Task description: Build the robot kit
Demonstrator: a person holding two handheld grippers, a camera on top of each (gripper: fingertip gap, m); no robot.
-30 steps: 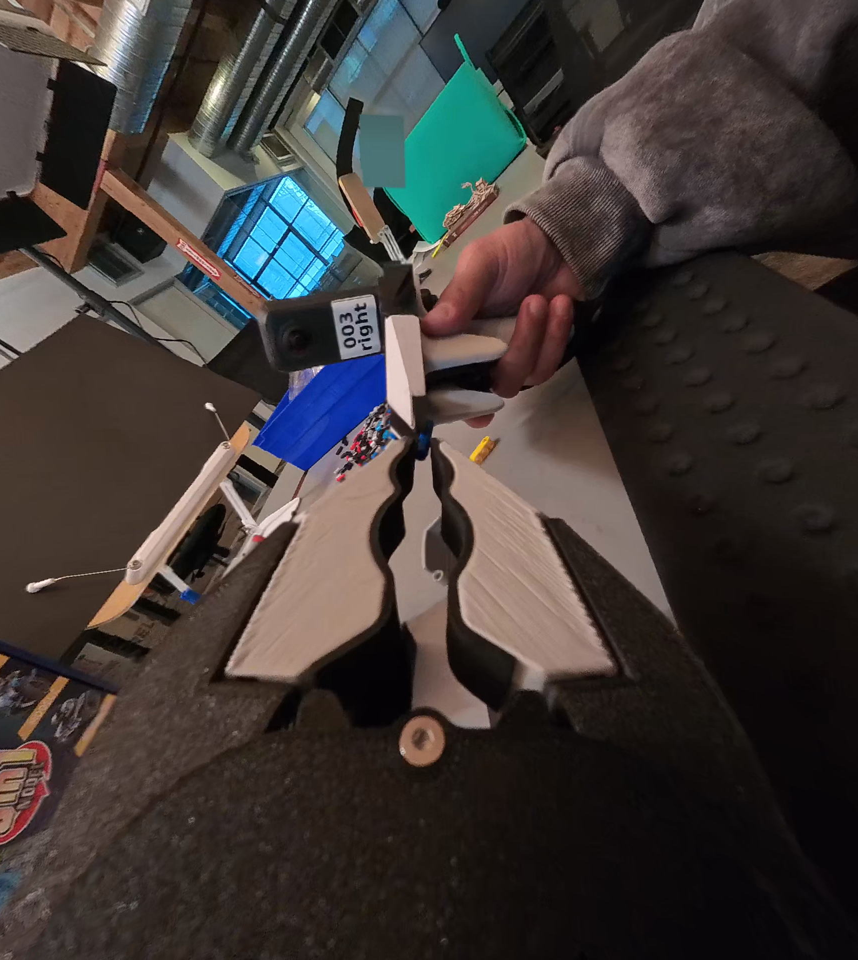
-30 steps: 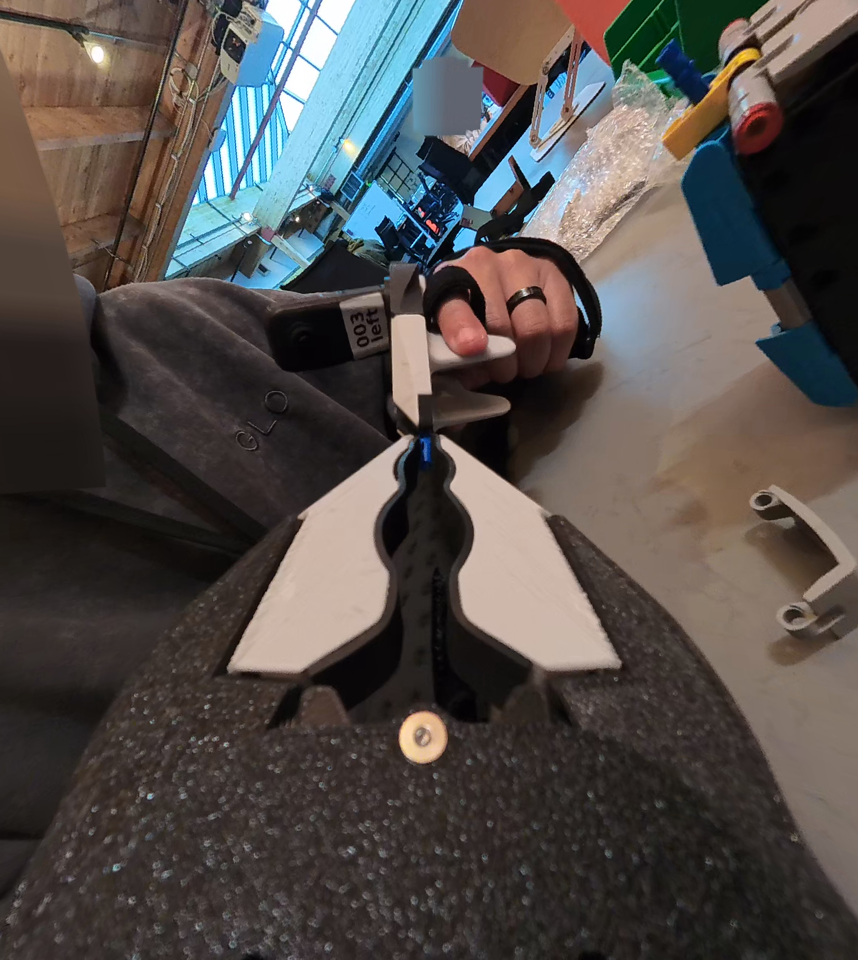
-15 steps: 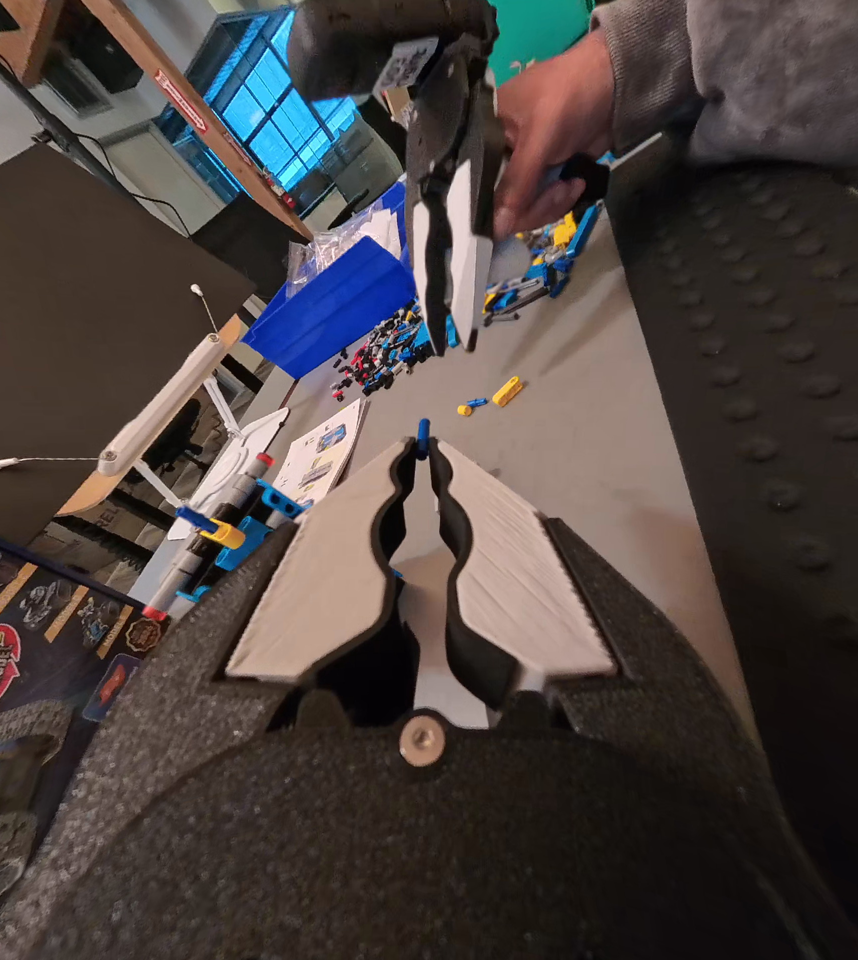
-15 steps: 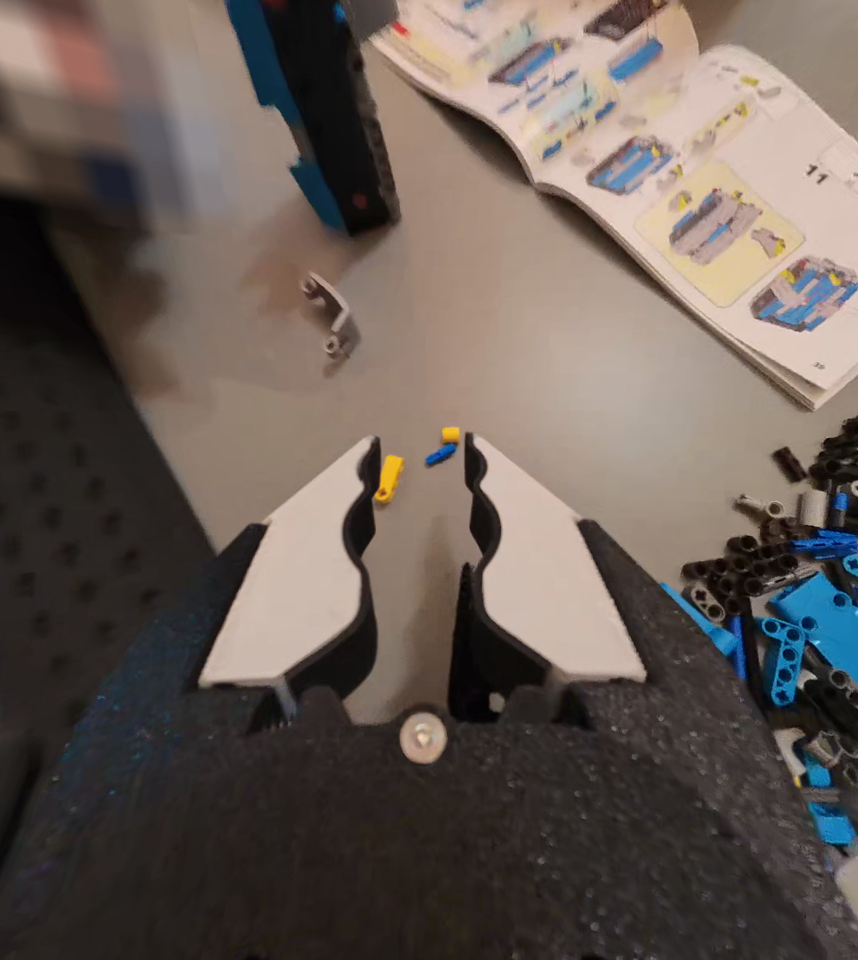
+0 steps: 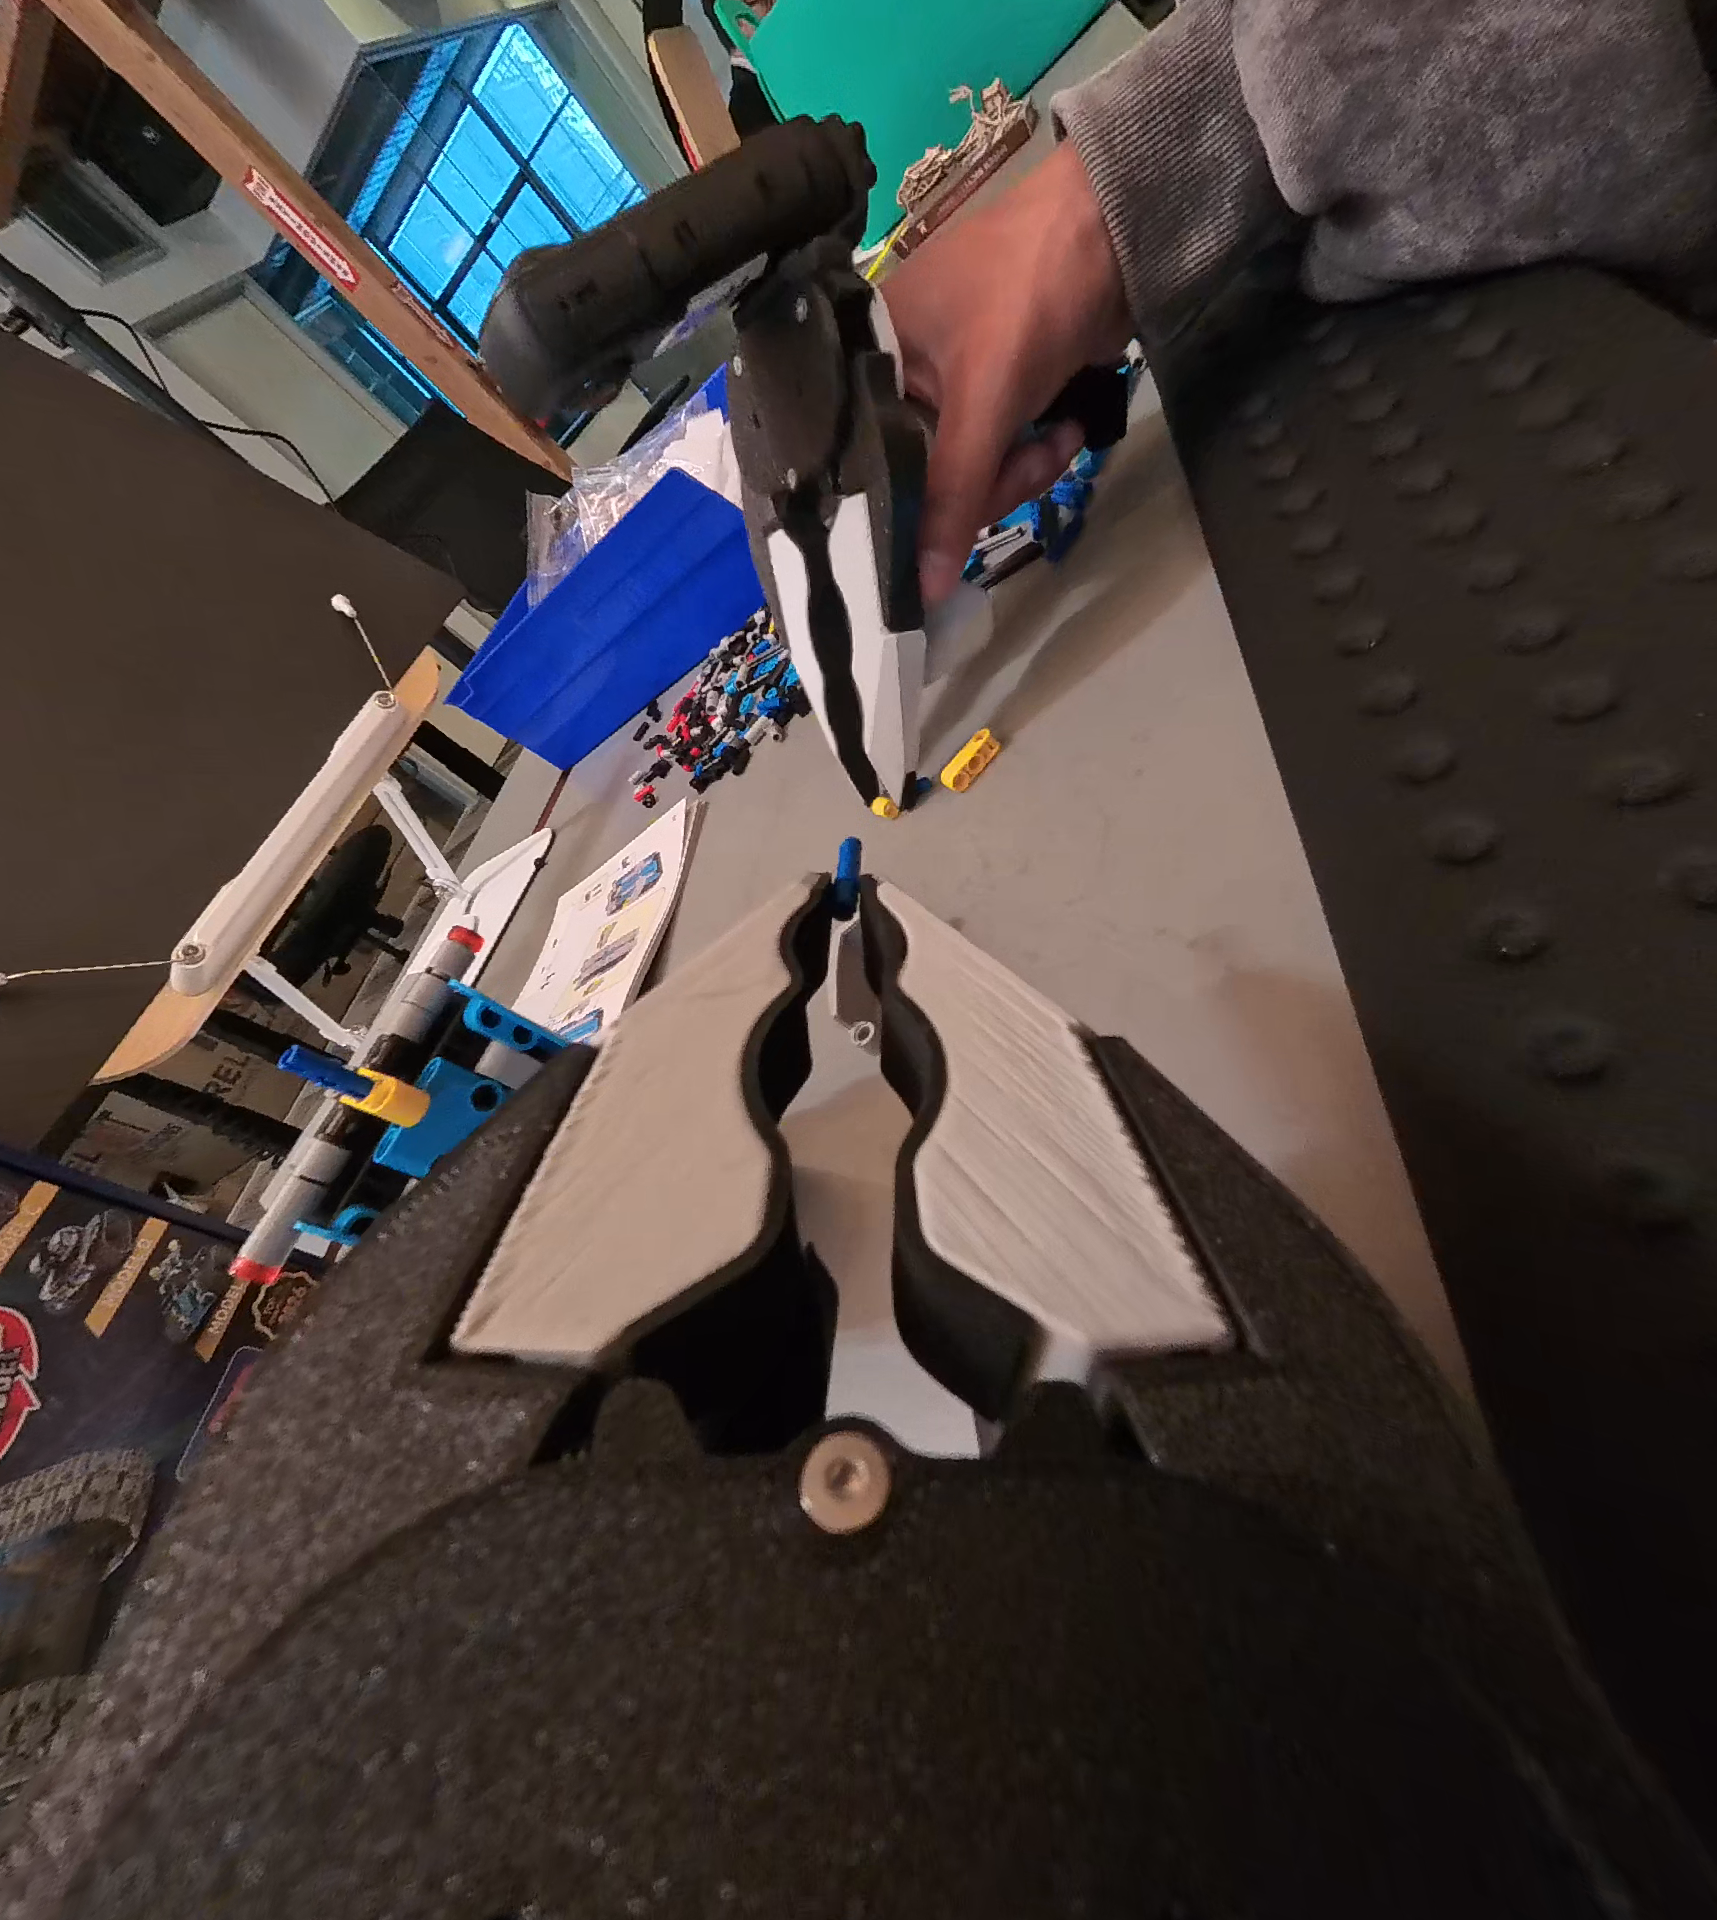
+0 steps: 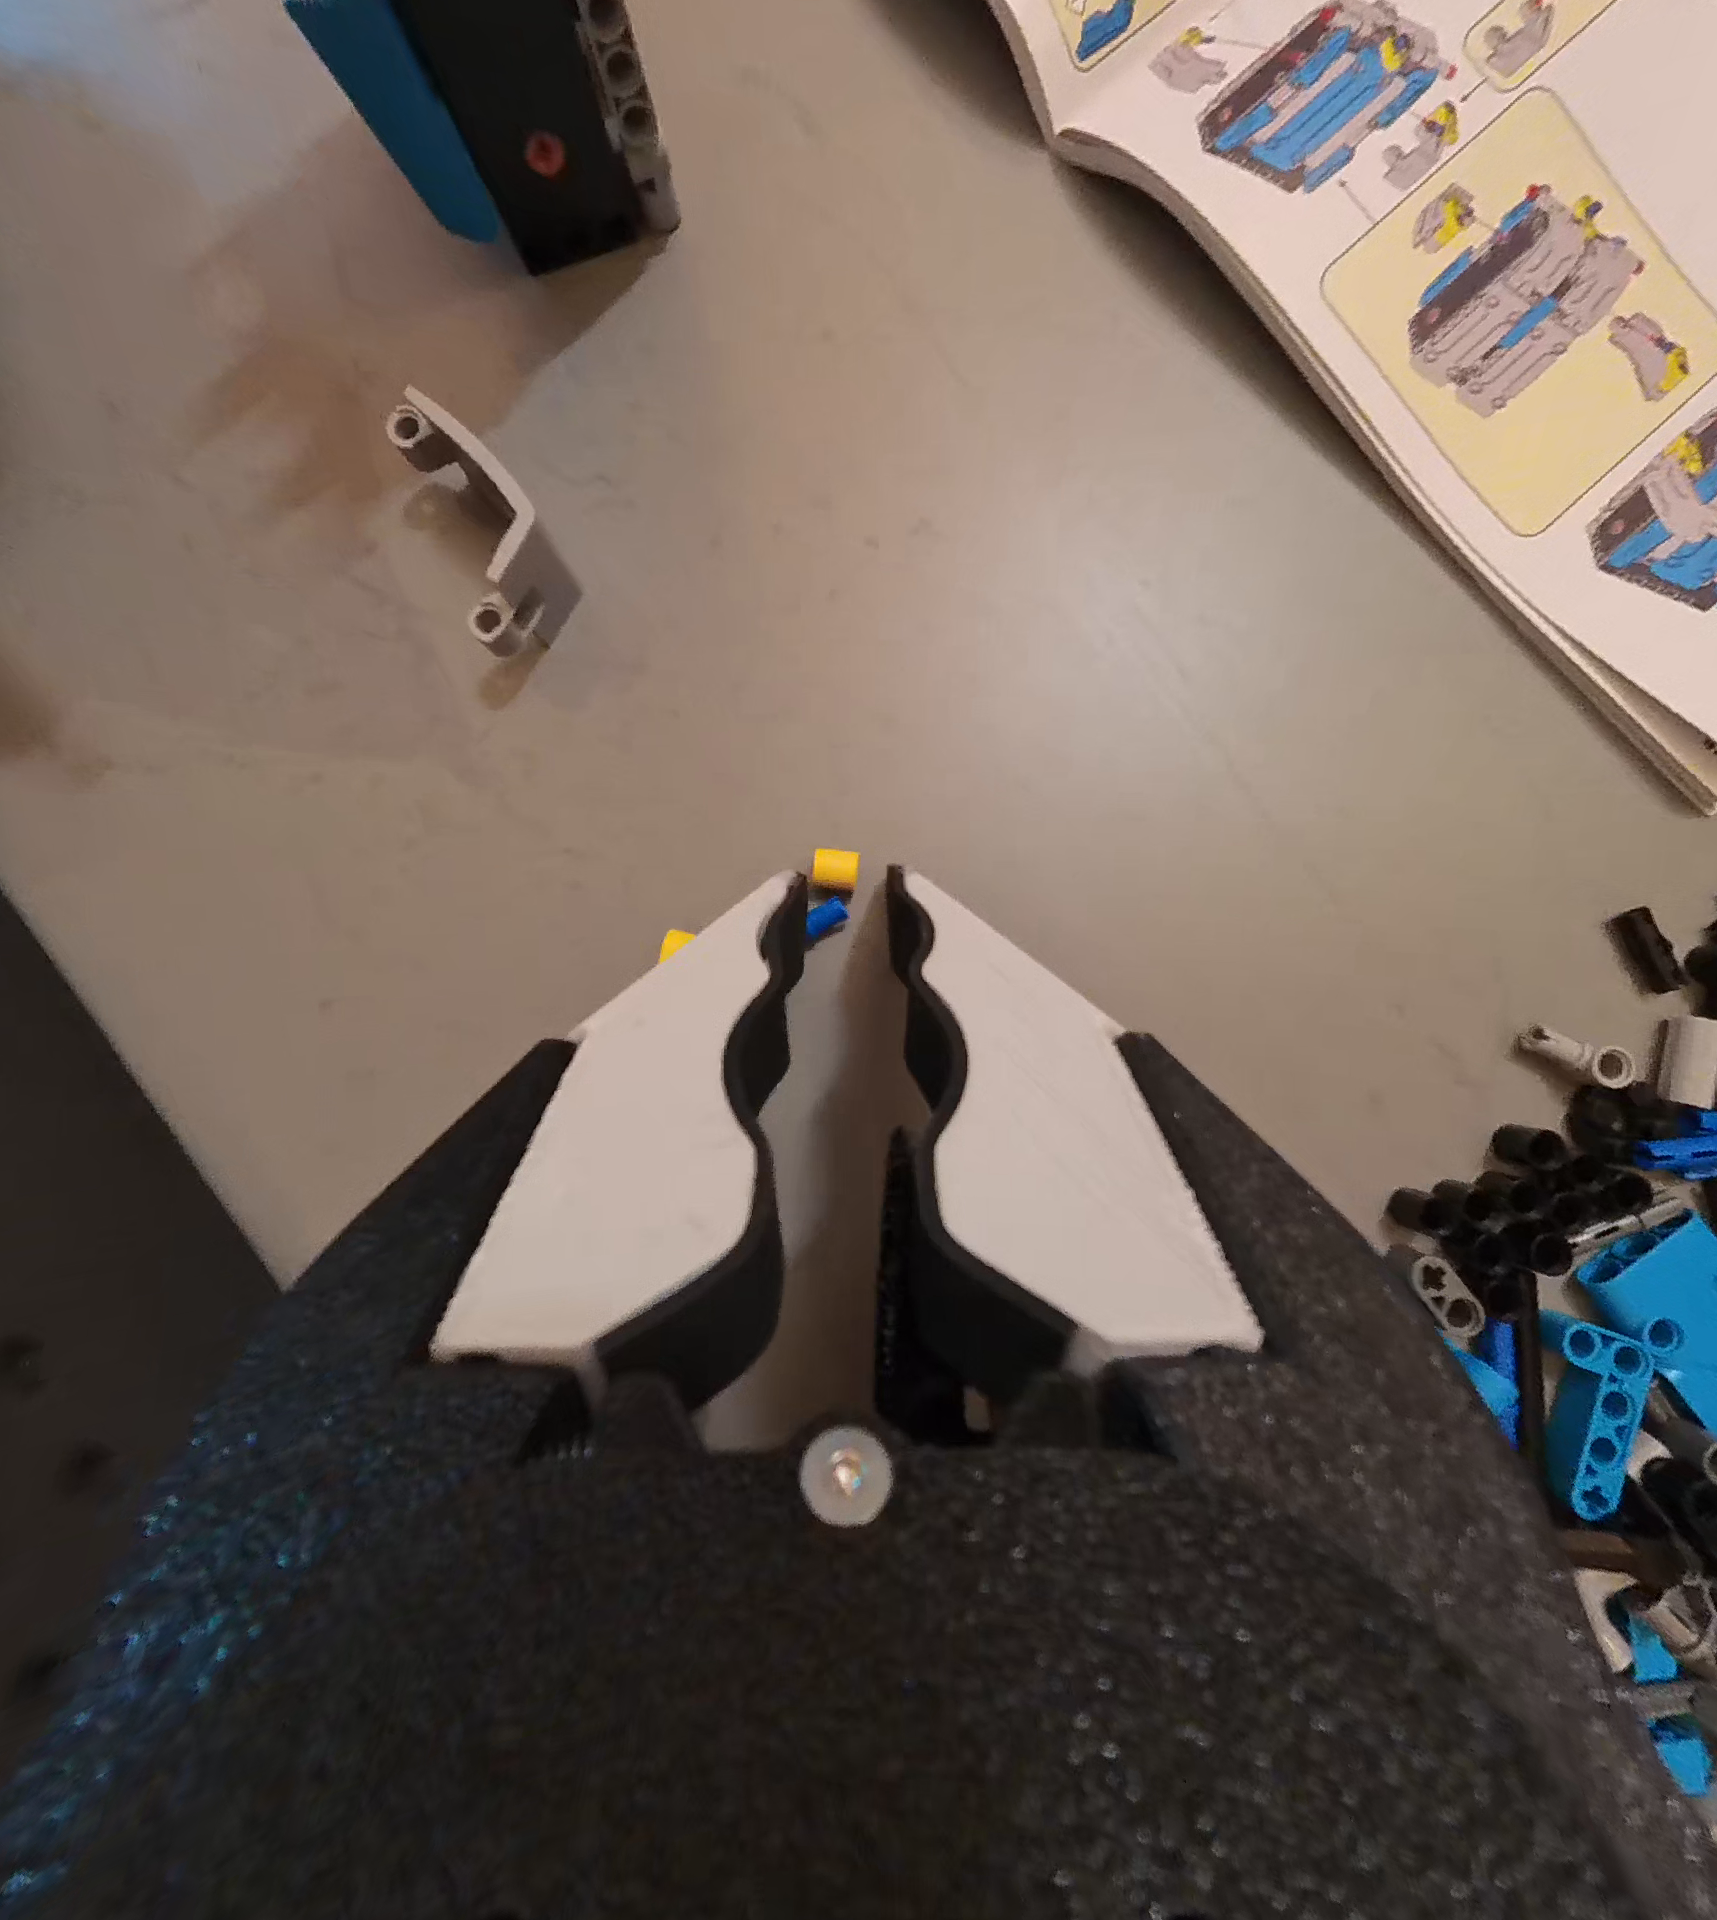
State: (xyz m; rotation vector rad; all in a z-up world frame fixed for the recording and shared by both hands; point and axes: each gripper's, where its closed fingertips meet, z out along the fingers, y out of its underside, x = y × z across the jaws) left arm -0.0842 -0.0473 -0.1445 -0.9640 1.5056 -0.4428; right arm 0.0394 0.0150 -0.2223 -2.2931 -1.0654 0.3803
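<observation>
My left gripper [image 5: 843,885] is shut on a small blue pin [image 5: 846,862] that sticks out of its tips, held above the grey table [image 5: 1093,883]. My right gripper [image 6: 841,883] is open by a narrow gap, tips down at the table. A small yellow bush [image 6: 835,865] and a loose blue pin [image 6: 826,916] lie between its tips. A yellow beam [image 6: 675,943] is mostly hidden behind its left finger. In the left wrist view the right gripper [image 5: 885,795] points down at the yellow bush [image 5: 883,806], next to the yellow beam [image 5: 970,761].
A grey curved panel [image 6: 485,530] lies left of the right gripper. A black and blue model [image 6: 521,125] stands beyond it. An open instruction booklet [image 6: 1456,312] and a pile of small parts [image 6: 1664,1299] lie to the right. A blue bin [image 5: 615,623] stands farther off. A dark studded mat [image 5: 1560,831] borders the table. The tips of one gripper are about 15 cm away from the tips of the other.
The right gripper swung away from the left gripper, went down to the table and narrowed its jaws around the yellow bush and loose pin. The left gripper kept its blue pin.
</observation>
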